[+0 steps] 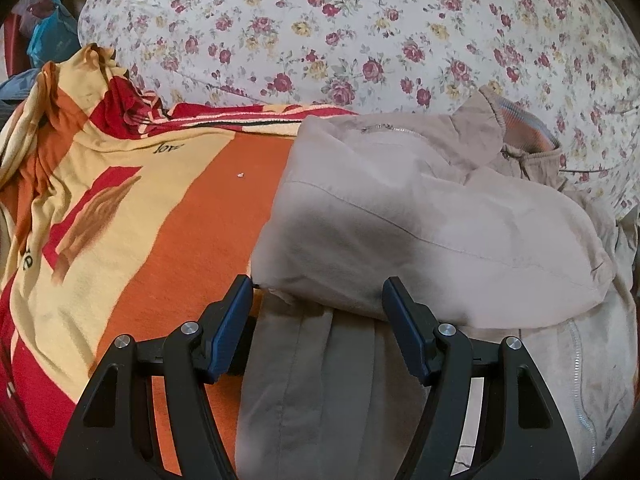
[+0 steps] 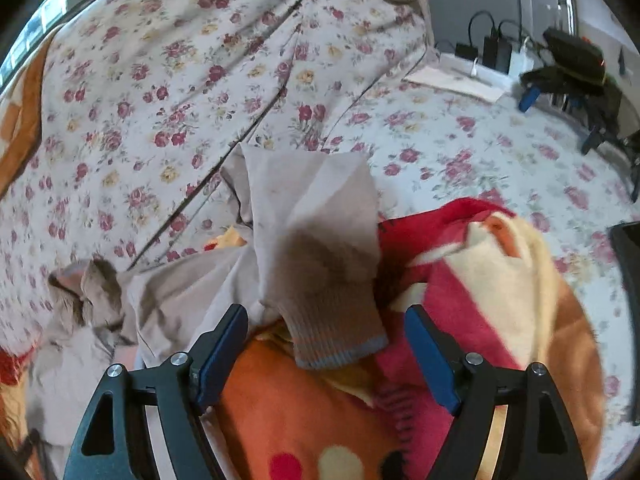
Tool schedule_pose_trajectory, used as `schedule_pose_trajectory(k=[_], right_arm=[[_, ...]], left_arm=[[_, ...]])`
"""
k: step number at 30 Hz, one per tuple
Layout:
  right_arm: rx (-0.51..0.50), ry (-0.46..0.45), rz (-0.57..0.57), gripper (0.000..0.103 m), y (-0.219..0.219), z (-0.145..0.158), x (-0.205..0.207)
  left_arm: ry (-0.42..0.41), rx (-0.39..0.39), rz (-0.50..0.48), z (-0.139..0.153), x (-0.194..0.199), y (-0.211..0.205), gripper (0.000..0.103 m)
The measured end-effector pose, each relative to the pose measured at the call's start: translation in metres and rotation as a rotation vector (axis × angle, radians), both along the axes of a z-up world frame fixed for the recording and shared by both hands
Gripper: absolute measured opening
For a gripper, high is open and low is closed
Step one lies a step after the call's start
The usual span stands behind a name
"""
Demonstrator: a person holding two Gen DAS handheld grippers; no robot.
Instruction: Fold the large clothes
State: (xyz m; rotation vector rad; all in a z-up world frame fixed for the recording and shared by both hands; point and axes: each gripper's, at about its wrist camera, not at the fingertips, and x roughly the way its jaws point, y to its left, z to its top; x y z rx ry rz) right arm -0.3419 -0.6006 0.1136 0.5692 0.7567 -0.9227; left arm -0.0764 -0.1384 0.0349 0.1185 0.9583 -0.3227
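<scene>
Probably a home bedroom: floral bedsheet, fleece blanket.

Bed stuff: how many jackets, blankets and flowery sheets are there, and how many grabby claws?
Beige jacket: 1
Orange, yellow and red blanket: 1
Flowery sheet: 1
Grippers: 2, left gripper and right gripper, both open
Total: 5

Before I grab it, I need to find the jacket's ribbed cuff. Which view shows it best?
The right wrist view: the cuff lies close and whole between the open fingers of the right gripper, ribbing and blue edge stripe clear. The left wrist view shows mostly the jacket body and only a small, distant ribbed edge.
</scene>
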Motion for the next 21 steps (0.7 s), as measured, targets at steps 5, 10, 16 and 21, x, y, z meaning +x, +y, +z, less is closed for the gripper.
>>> schedule_pose_trajectory(k=[5, 10, 16, 21], right_arm=[[-0.001, 0.04, -0.036, 0.077, -0.018, -0.019, 0.025], [-0.111, 0.147, -0.034, 0.019, -0.04, -0.016, 0.029], [-0.523, 0.309, 0.045, 0.019, -0.012, 0.057, 0.021], [-0.789, 0.252, 0.183, 0.019, 0.043, 0.128, 0.032]], left_arm=[[0.001, 0.015, -0.005, -0.003, 0.001, -0.004, 0.068], [0.019, -0.004, 0.001, -0.004, 0.003, -0.004, 0.067], [0.029, -0.033, 0.013, 0.001, 0.005, 0.001, 0.067], [0.014, -0.071, 0.029, 0.013, 0.004, 0.011, 0.067]])
